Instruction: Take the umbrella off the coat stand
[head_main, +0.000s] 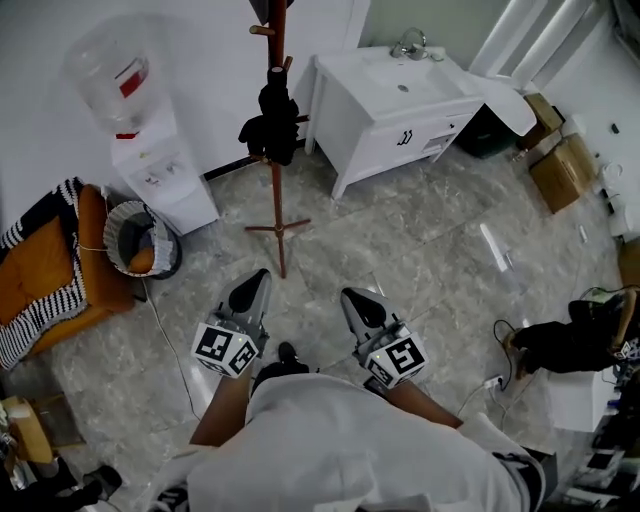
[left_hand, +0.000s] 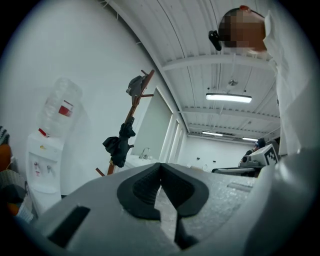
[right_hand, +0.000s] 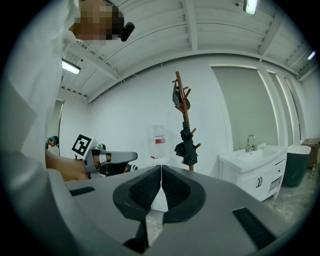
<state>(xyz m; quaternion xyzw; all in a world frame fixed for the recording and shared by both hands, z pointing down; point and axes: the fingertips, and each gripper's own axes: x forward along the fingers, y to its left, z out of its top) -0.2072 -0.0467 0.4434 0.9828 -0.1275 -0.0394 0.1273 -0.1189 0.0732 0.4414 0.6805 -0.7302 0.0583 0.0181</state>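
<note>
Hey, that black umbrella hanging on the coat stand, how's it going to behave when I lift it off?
The umbrella looks folded and bunched, with loose fabric flaring out, so it will probably feel floppy and may snag coming off. The coat stand is a thin pole on small splayed feet, so a sideways tug could tip it.

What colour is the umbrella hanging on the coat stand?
The umbrella is black; the head view shows it best, against the reddish-brown coat stand.
</note>
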